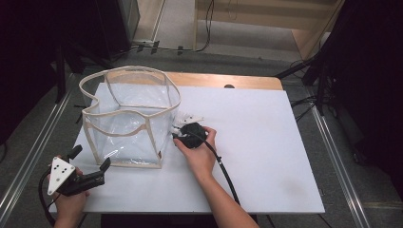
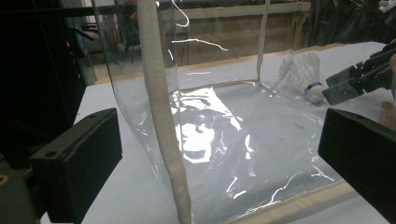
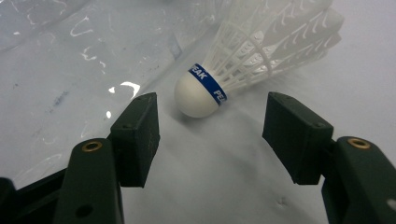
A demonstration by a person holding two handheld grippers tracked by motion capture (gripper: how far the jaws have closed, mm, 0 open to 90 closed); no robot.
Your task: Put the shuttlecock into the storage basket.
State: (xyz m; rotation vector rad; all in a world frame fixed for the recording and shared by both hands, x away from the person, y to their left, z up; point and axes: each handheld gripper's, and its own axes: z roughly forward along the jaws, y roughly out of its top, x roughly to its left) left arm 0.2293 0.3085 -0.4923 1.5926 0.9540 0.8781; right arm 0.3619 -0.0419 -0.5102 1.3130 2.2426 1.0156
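Note:
A white shuttlecock [image 3: 201, 95] with a blue band lies on its side on the white board [image 1: 266, 142], right beside a clear plastic bag [image 1: 128, 114] with beige trim. My right gripper [image 3: 211, 122] is open, its jaws standing either side just short of the cork and not touching it. From above, the right gripper [image 1: 177, 134] sits at the bag's right corner with the shuttlecock [image 1: 187, 118] just beyond it. My left gripper [image 1: 91, 157] is open near the board's front left corner and points at the bag [image 2: 210, 130]. Through the bag, the left gripper view shows the shuttlecock [image 2: 303, 70] and the right gripper [image 2: 355, 79].
The board lies on a wooden table [image 1: 223, 80] with metal rails [image 1: 332, 142] along both sides. Dark stands and cables [image 1: 309, 71] are on the floor at the back. The right gripper's cable [image 1: 225, 173] trails toward the front edge.

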